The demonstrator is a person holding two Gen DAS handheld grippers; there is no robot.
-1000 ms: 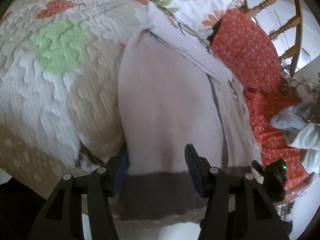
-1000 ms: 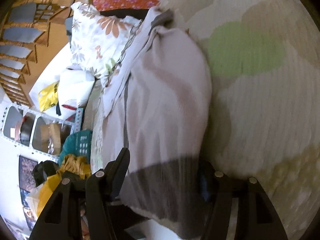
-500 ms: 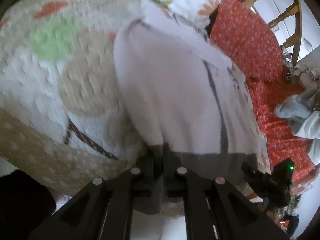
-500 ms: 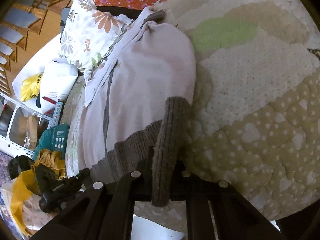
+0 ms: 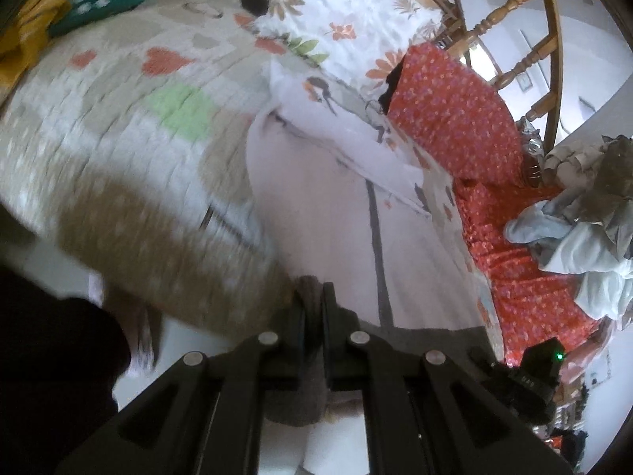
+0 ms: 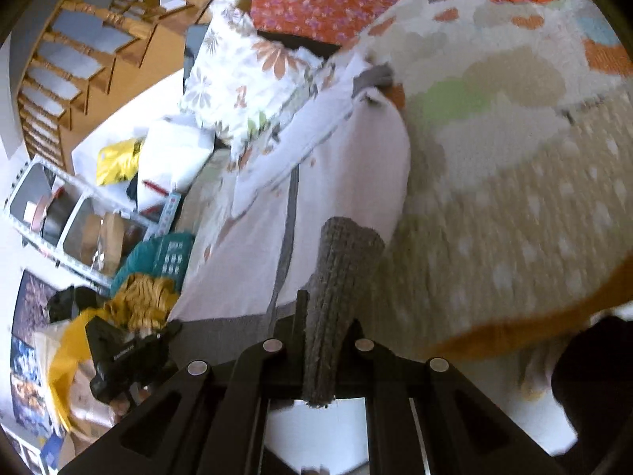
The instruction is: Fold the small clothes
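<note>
1. Grippers: both sit at the near edge of the bed, each pointing forward across the quilt (image 5: 118, 166) toward the far pillows.
2. Left gripper (image 5: 312, 308): fingers pressed together, clamping a bunched fold of the grey ribbed hem (image 5: 308, 293); the pinched knit stands between the two black fingers and hangs down behind them.
3. Right gripper (image 6: 328, 316): fingers pressed together on the grey ribbed hem (image 6: 344, 261), which rises between them as an upright ribbed tongue and trails below the linkage.
4. Task item: pale pink sweater (image 5: 316, 213) lies lengthwise on the quilt, hem near and neck far, with a grey stripe running along its length. In the right wrist view the same sweater (image 6: 348, 182) lies left of the bare quilt (image 6: 514, 198).
5. Surroundings: floral pillow (image 5: 356, 19) beyond the sweater's far end; orange patterned fabric (image 5: 455, 118) to the right in the left wrist view; pile of pale clothes (image 5: 585, 245) at far right; wooden chair (image 5: 526, 39) behind.
6. Writing: the opposite gripper's black body (image 6: 122, 352) carries pale lettering, too small and blurred to read. No other legible labels.
</note>
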